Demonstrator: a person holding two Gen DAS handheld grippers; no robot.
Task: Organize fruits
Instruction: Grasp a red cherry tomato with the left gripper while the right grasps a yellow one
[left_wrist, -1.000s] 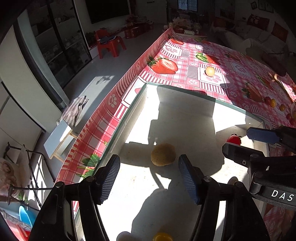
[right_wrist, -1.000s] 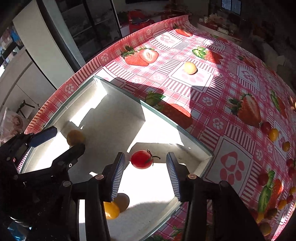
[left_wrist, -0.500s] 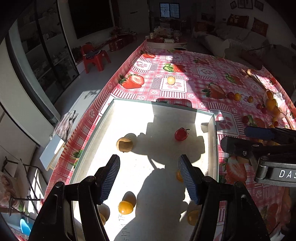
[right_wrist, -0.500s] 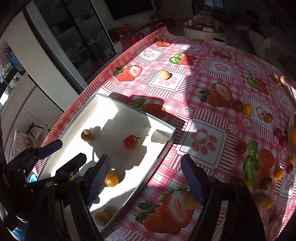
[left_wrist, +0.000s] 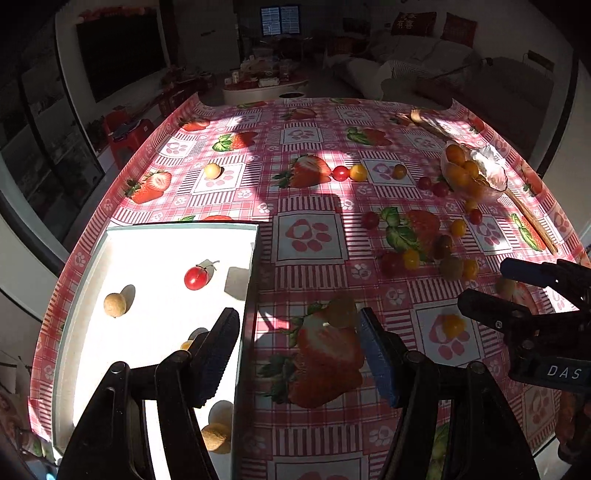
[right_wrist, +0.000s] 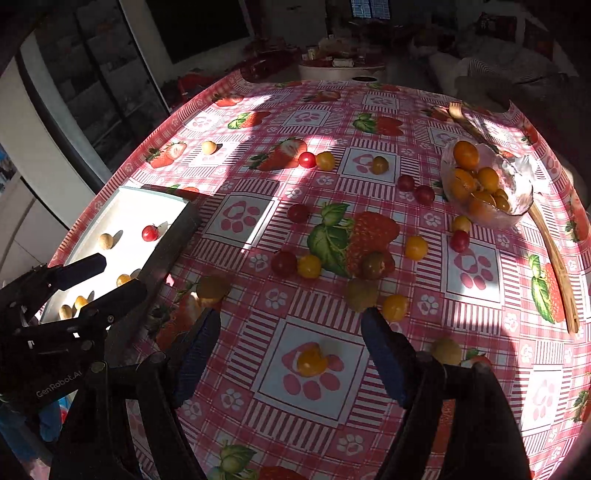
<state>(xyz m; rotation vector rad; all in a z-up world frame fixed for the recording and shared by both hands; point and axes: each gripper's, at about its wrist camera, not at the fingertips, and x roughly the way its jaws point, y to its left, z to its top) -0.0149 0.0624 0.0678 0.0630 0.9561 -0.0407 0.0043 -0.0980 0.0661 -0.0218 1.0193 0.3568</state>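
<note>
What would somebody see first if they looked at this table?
Probably the bright white tray at the table's left edge, lit by sun, with a red cherry tomato in it. Then the glass bowl of orange fruits at far right, and little tomatoes scattered over the strawberry tablecloth between them.

Home living room; sofa (left_wrist: 424, 66), dark television (left_wrist: 122, 55), strawberry-print tablecloth (left_wrist: 314, 236) on dining table

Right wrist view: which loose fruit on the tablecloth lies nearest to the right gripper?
The yellow cherry tomato on the paw-print square. It alone lies between the open fingers of the right gripper; the other fruits lie farther out.
</note>
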